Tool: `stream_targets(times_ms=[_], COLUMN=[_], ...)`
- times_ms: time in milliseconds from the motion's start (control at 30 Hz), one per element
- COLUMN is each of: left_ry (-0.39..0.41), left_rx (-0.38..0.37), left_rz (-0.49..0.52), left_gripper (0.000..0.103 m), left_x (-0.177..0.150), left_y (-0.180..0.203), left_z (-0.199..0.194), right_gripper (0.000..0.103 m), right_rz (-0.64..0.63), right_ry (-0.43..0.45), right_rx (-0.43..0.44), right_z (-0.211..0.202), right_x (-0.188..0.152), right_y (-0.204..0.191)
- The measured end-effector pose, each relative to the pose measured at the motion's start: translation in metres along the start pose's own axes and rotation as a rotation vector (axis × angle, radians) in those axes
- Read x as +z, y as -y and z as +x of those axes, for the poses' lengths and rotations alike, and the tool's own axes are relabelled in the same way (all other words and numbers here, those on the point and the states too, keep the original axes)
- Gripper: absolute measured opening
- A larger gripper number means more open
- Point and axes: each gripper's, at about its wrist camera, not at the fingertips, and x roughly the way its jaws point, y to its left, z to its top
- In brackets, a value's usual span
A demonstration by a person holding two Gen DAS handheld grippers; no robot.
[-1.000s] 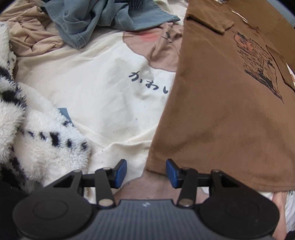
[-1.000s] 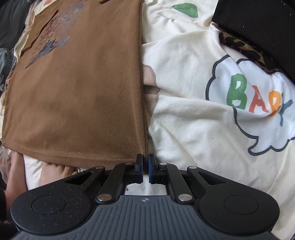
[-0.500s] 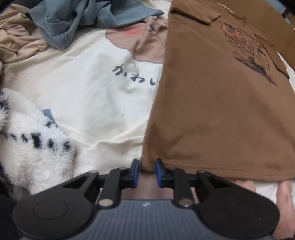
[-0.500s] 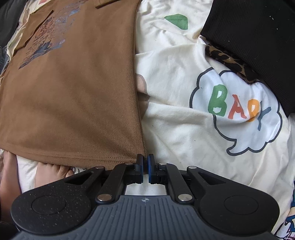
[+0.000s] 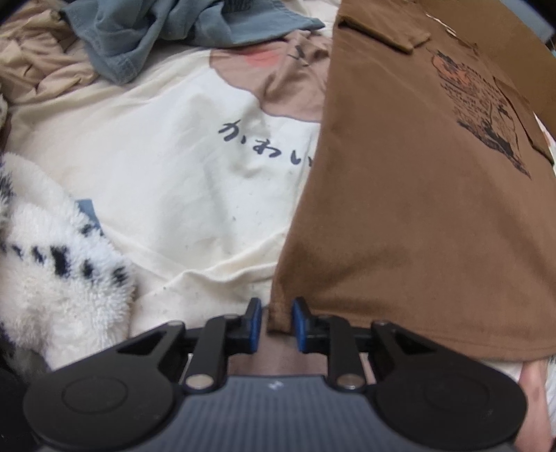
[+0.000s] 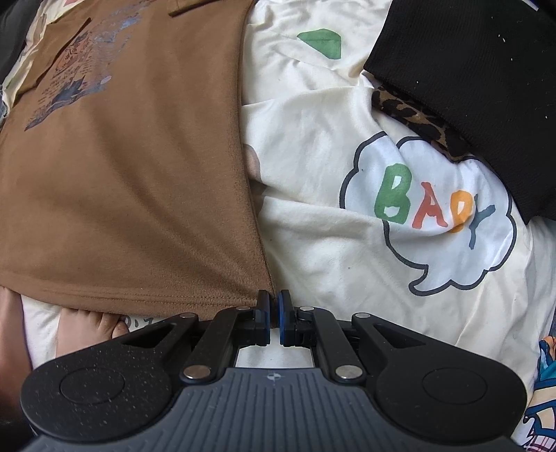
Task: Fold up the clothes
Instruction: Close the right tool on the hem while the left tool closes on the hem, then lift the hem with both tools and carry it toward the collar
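Note:
The brown printed T-shirt [image 5: 417,208] lies flat on the cream cartoon bed sheet [image 5: 173,174], its sleeves folded in. Its near left hem corner sits between the blue pads of my left gripper [image 5: 276,325], which is narrowed but still has a gap, so it is open around the corner. In the right wrist view the same T-shirt [image 6: 139,191] fills the left half. My right gripper [image 6: 274,320] is shut on its near right hem corner, pads almost touching.
A fluffy white-and-black garment [image 5: 52,278] lies at the left, with a blue-grey garment [image 5: 156,31] and a tan one [image 5: 38,69] at the back left. A black garment [image 6: 469,87] on leopard-print cloth [image 6: 417,118] is at the right. A person's bare foot [image 6: 90,330] shows under the hem.
My left gripper went from wide open to narrow around the shirt's left hem corner, and it has kept that width for the last half second. The right gripper stays shut on the right corner.

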Motion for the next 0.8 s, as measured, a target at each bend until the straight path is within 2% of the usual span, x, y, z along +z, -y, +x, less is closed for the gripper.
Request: stream_targets(times_ms=[33, 367, 567, 633, 800], left_ry=[-0.005, -0.010, 0.003, 0.005, 0.009], left_rx=[-0.008, -0.035, -0.054, -0.061, -0.072], left_rz=[-0.004, 0.016, 0.038, 0.046, 0.065], left_gripper=[0.007, 0.005, 0.004, 0.004, 0.004], left_x=[0.000, 0.002, 0.046, 0.067, 0.068], left_y=[0.000, 0.005, -0.034, -0.036, -0.033], left_z=[0.000, -0.041, -0.061, -0.059, -0.078], right_gripper=[0.002, 0.002, 0.002, 0.002, 0.002], right_rz=[0.001, 0.009, 0.015, 0.017, 0.026], right_ry=[0.000, 0.013, 0.026, 0.030, 0.044], right_rx=[0.001, 0.031, 0.054, 0.061, 0.073], right_z=[0.000, -0.023, -0.042, -0.049, -0.066], right_x=[0.000, -0.003, -0.005, -0.006, -0.012], right_y=[0.000, -0.003, -0.004, -0.004, -0.003])
